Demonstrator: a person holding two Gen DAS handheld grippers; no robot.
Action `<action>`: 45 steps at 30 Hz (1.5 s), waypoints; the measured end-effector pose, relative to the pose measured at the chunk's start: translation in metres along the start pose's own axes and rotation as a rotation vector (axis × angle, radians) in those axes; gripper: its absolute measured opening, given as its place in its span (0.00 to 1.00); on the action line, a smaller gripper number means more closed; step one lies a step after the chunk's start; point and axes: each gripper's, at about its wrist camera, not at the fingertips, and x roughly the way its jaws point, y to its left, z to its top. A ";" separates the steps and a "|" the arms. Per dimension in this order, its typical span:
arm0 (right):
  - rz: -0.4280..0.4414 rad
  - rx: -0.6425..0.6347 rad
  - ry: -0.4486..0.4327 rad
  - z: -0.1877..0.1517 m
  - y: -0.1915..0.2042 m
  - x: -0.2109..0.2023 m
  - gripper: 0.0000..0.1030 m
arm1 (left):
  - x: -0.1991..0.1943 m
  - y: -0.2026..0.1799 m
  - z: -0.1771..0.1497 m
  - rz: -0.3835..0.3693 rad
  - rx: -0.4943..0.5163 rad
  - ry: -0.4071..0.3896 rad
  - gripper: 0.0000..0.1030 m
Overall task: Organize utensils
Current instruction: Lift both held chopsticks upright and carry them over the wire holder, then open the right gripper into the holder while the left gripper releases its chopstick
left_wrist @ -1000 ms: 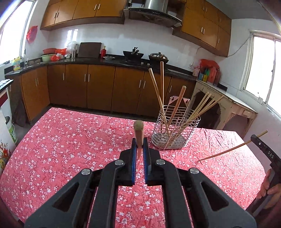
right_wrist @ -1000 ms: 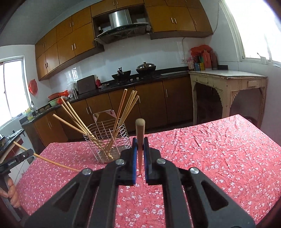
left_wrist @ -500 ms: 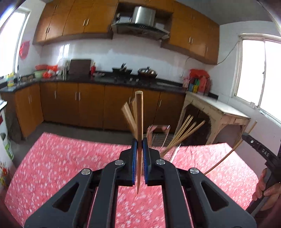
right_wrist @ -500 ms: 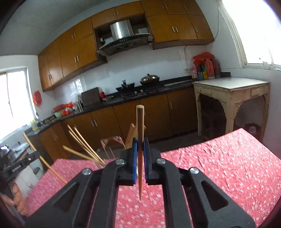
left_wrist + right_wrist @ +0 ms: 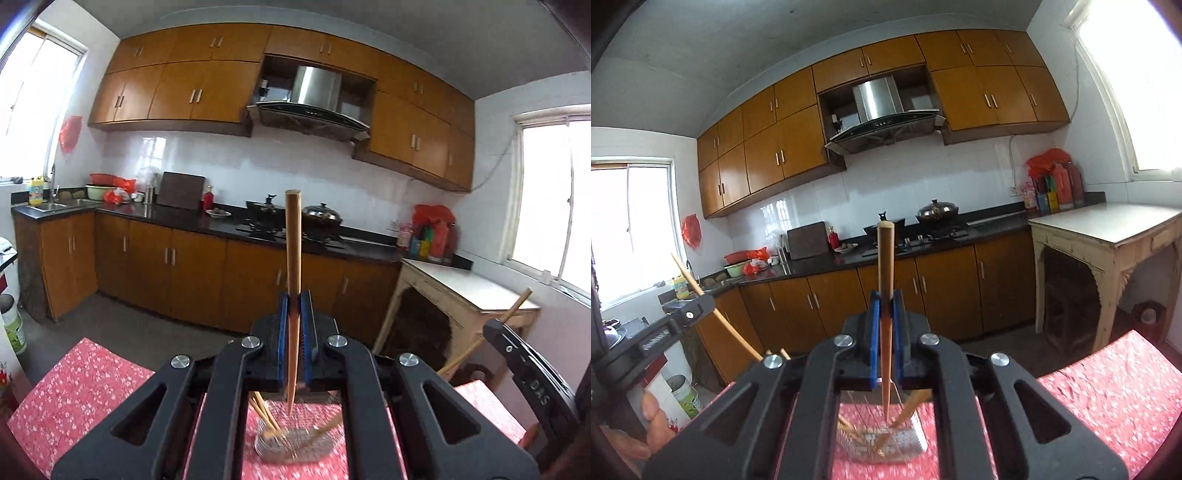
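Note:
My left gripper (image 5: 294, 314) is shut on a wooden chopstick (image 5: 293, 258), held upright with its thin tip pointing down over the wire utensil basket (image 5: 295, 443). My right gripper (image 5: 885, 312) is shut on another wooden chopstick (image 5: 885, 280), also upright, its tip down inside the same wire basket (image 5: 886, 441). The basket holds several chopsticks and stands on the red floral tablecloth (image 5: 85, 387). Each gripper shows in the other's view: the right one at the right edge (image 5: 532, 373), the left one at the left edge (image 5: 665, 325).
Brown kitchen cabinets and a black counter (image 5: 221, 225) with pots lie beyond the table. A pale side table (image 5: 1108, 236) stands at the right by a window. The tablecloth also shows at the right (image 5: 1108, 387).
Both grippers have risen and moved in over the basket, tilting the chopsticks from level to upright. The basket has dropped from mid-frame to below the fingers.

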 end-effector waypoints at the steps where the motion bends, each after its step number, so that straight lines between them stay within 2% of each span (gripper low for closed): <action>1: 0.001 -0.003 -0.002 -0.002 0.001 0.008 0.08 | 0.011 0.002 -0.002 0.009 -0.008 0.003 0.06; 6: -0.002 -0.020 0.039 -0.020 0.007 0.054 0.08 | 0.050 0.010 -0.015 0.040 -0.022 0.069 0.06; 11: 0.036 0.036 0.148 -0.044 -0.001 0.092 0.08 | 0.075 0.022 -0.031 0.031 -0.049 0.158 0.06; 21: 0.030 0.106 0.265 -0.073 -0.020 0.124 0.08 | 0.094 0.026 -0.051 0.016 -0.060 0.255 0.06; 23: 0.018 0.105 0.295 -0.078 -0.023 0.129 0.10 | 0.096 0.024 -0.055 0.024 -0.043 0.280 0.06; 25: -0.013 0.108 0.296 -0.078 -0.027 0.129 0.25 | 0.095 0.023 -0.052 0.030 -0.040 0.279 0.07; 27: -0.029 0.117 0.270 -0.074 -0.031 0.121 0.35 | 0.090 0.024 -0.048 0.032 -0.036 0.271 0.10; 29: -0.049 0.115 0.241 -0.066 -0.035 0.111 0.40 | 0.079 0.027 -0.042 0.041 -0.038 0.256 0.28; 30: -0.057 0.110 0.225 -0.062 -0.036 0.104 0.42 | 0.076 0.029 -0.039 0.045 -0.039 0.245 0.42; 33: -0.070 0.093 0.185 -0.053 -0.036 0.081 0.48 | 0.055 0.032 -0.029 0.060 -0.025 0.202 0.45; 37: -0.086 0.062 0.167 -0.052 -0.033 0.049 0.55 | 0.031 0.037 -0.027 0.075 -0.003 0.185 0.46; 39: -0.085 0.049 0.170 -0.060 -0.029 0.030 0.59 | 0.018 0.041 -0.030 0.080 0.004 0.184 0.48; 45: -0.082 -0.017 0.192 -0.095 -0.009 -0.023 0.73 | -0.024 0.057 -0.058 0.093 0.049 0.184 0.62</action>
